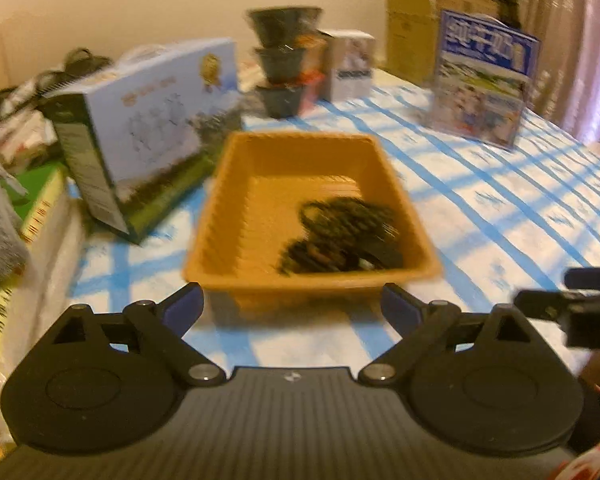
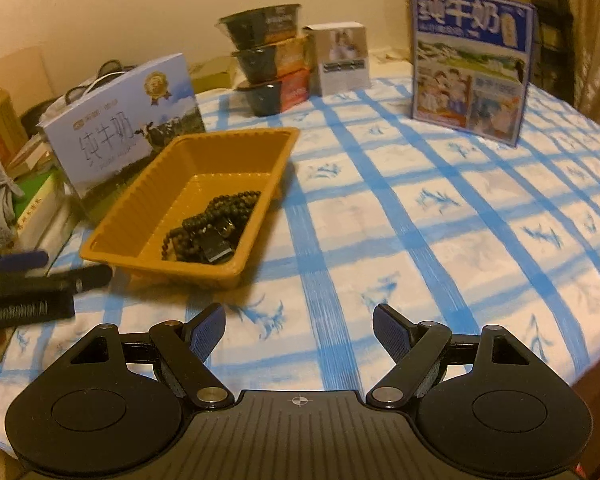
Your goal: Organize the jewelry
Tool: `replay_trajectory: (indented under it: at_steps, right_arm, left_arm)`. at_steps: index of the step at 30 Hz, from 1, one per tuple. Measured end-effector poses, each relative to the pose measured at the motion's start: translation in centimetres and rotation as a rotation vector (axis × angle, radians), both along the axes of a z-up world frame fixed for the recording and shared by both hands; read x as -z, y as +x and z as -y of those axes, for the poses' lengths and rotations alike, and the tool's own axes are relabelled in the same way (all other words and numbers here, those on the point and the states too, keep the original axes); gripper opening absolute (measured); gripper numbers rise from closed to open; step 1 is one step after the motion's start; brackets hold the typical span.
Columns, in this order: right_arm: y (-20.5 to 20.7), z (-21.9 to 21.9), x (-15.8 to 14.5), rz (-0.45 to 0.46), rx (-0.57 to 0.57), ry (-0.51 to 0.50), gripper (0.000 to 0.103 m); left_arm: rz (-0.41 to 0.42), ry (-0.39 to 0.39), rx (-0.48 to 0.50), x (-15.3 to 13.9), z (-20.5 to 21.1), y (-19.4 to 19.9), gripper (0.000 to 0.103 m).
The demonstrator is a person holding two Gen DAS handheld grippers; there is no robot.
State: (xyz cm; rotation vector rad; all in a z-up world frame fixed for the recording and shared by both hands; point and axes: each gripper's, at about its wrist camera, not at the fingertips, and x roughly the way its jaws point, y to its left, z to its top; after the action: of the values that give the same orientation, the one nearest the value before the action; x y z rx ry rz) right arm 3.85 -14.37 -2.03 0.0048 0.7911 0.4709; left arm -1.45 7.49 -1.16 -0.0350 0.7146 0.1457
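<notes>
Plainly the dark bead strands (image 2: 216,216) heaped in the orange tray's (image 2: 148,196) near corner look light, limp and slippery, best pinched mid-heap; left gripper (image 1: 292,308) and right gripper (image 2: 299,330) both spread, empty.

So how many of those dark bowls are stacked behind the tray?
3, stacked: top bowl, middle bowl, bottom bowl, behind the tray, beside the small white box. None seem hidden.

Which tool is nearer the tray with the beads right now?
Left. The left tool is open right at the near rim of the tray, facing the beads. The right tool, also open, sits off to the tray's right over bare tablecloth.
</notes>
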Motion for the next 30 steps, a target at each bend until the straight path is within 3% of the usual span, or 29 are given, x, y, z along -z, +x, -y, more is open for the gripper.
replay_trajectory:
  at_steps: [5,9,18,30]
  right_arm:
    - [-0.4,1.7,-0.4,-0.025,0.015,0.056,0.081]
    - [-0.7,2.0,-0.5,-0.020,0.037,-0.004,0.081]
    - [-2.0,3.2,0.8,-0.096,0.047,0.022,0.081]
    - [-2.7,4.3,0.5,-0.091,0.074,0.044,0.081]
  left_arm:
    - [-0.065,-0.023,0.039,0.4,1.8,-0.5,0.094]
    - [-0.083,0.008,0.048,0.5,2.7,-0.5,0.094]
    - [-0.120,-0.023,0.076,0.9,3.6,-0.8,0.094]
    - [-0.099,-0.002,0.115,0.1,5.1,-1.2,0.094]
